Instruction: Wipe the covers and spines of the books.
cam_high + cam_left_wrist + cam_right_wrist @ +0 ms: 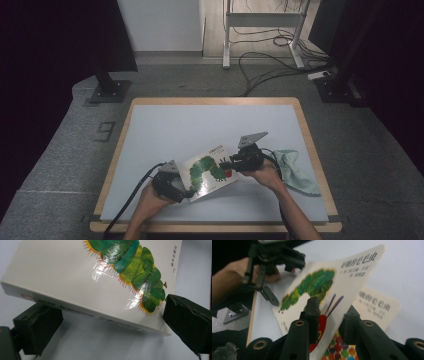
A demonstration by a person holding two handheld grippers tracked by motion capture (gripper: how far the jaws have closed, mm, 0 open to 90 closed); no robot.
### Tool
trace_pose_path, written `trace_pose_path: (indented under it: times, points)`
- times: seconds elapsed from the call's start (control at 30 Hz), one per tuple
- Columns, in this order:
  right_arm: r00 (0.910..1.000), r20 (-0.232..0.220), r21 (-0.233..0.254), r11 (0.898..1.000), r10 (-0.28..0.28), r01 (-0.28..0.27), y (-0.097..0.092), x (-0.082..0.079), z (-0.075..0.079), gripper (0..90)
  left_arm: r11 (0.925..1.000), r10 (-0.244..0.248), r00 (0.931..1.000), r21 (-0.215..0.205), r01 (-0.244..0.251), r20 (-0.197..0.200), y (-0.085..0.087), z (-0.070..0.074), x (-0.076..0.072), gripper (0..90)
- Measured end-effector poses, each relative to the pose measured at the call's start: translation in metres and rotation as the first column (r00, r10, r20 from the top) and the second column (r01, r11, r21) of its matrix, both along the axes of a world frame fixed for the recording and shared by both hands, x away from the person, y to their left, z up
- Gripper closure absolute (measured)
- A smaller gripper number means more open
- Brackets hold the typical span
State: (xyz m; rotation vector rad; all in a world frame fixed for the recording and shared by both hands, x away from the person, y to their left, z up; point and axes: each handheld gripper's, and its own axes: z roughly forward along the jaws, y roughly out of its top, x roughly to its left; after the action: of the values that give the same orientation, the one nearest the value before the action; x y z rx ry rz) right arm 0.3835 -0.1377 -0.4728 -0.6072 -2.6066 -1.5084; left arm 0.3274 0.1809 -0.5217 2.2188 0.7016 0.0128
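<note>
Now | picture book [210,171] at lower centre of the high view, on the table [165,125], long axis slanting lower left to upper right | front cover lifted, pinched by right gripper [329,312] | left gripper [110,322] jaws wide, flanking the spine, no clear contact | cloth [296,171] at right.

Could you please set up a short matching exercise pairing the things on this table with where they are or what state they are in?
Things:
1. book cover
2. green cloth
3. left hand-held gripper
4. right hand-held gripper

Places or states:
A. lying crumpled by the table's right edge
B. lifted open, showing a caterpillar
C. jaws apart at the book's spine
D. clamped on the cover's edge

Pairs: 1-B, 2-A, 3-C, 4-D
</note>
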Motion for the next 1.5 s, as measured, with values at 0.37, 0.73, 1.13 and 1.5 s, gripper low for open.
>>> trace_pose_path:
  times: [0.37, 0.73, 1.13, 1.5]
  points:
    - [0.9943, 0.002, -0.115, 0.988, -0.107, 0.107, -0.006, -0.015, -0.008, 55.8, 0.9998, -0.021, 0.9971, 0.003, 0.021, 0.073, -0.005, 0.007, -0.012, 17.2]
    - [0.9846, 0.004, -0.179, 0.969, -0.175, 0.173, -0.017, -0.02, -0.022, 49.7, 0.999, -0.045, 0.9937, 0.011, 0.044, 0.103, -0.007, 0.009, -0.018, 28.3]
    - [0.973, -0.007, -0.26, 0.94, -0.231, 0.221, -0.014, -0.019, -0.03, 31.3, 0.995, -0.1, 0.9882, 0.003, 0.1, 0.116, -0.011, 0.011, -0.023, 43.6]
    - [0.9825, -0.003, -0.152, 0.971, -0.186, 0.184, -0.003, -0.018, -0.023, 41.1, 0.9916, -0.123, 0.9885, -0.029, 0.126, 0.087, -0.01, 0.017, -0.019, 55.7]
